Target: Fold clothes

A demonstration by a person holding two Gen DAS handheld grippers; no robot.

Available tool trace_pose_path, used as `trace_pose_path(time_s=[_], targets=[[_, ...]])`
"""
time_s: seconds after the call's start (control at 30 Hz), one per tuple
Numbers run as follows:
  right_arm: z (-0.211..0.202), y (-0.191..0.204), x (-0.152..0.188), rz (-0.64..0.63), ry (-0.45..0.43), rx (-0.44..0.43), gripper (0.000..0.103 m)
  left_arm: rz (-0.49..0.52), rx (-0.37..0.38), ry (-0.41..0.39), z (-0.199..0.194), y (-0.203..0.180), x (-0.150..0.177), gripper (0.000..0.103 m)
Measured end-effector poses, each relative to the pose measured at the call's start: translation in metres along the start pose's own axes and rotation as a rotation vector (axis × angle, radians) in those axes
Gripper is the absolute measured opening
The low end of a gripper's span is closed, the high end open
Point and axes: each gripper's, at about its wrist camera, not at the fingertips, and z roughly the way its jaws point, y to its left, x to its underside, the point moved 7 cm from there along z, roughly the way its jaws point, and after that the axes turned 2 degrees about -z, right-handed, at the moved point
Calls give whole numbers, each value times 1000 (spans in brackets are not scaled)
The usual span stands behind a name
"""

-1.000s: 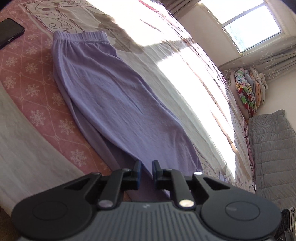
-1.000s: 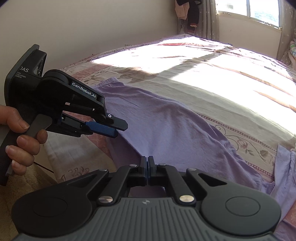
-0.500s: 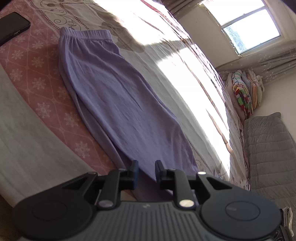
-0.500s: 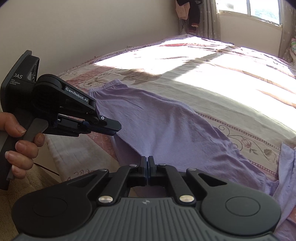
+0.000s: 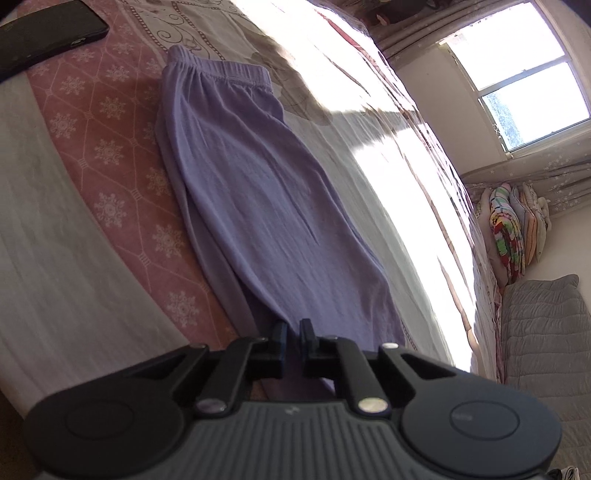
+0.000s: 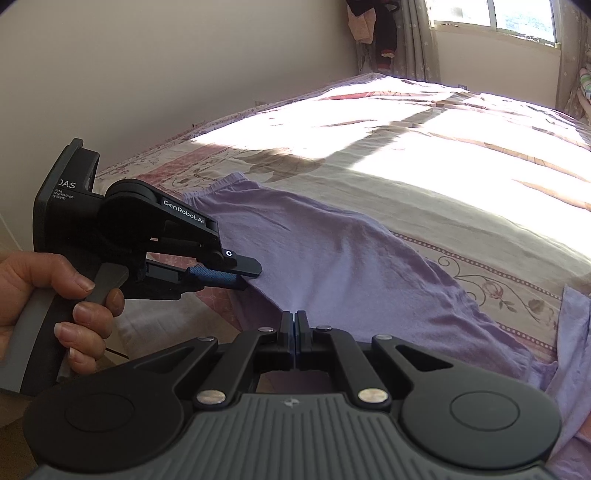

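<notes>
Lavender trousers [image 5: 258,206] lie stretched along the bed, folded lengthwise, elastic waistband [image 5: 218,68] at the far end. My left gripper [image 5: 293,330] sits at the near fold edge with its jaws a narrow gap apart and cloth between the fingers. In the right wrist view the trousers [image 6: 351,266] run from the waistband at left to the leg ends at right. My right gripper [image 6: 295,317] is shut on the near fold edge. The left gripper [image 6: 240,273] shows there too, held by a hand, its fingers at the cloth edge.
A black phone [image 5: 48,35] lies on the pink snowflake bedspread [image 5: 107,177] far left. Stacked colourful pillows [image 5: 509,229] and a grey quilt [image 5: 546,332] are at the right. A sunlit window [image 6: 495,22] and a plain wall [image 6: 166,74] lie beyond the bed.
The left gripper's jaws opened a little wider, then narrowed again on the fold edge as it moved closer to the cloth. The right gripper stayed shut on the edge.
</notes>
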Motion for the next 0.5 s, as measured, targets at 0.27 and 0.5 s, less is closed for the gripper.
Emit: trace_pose_path(time_s=[0.27,0.5], targets=[[5,7,7,-30,42,-29,1,73,-43,-110,-21,0,-5,0],[14,14,20,-59,123,-53,1,118,-96,-109,-20,6,2,0]])
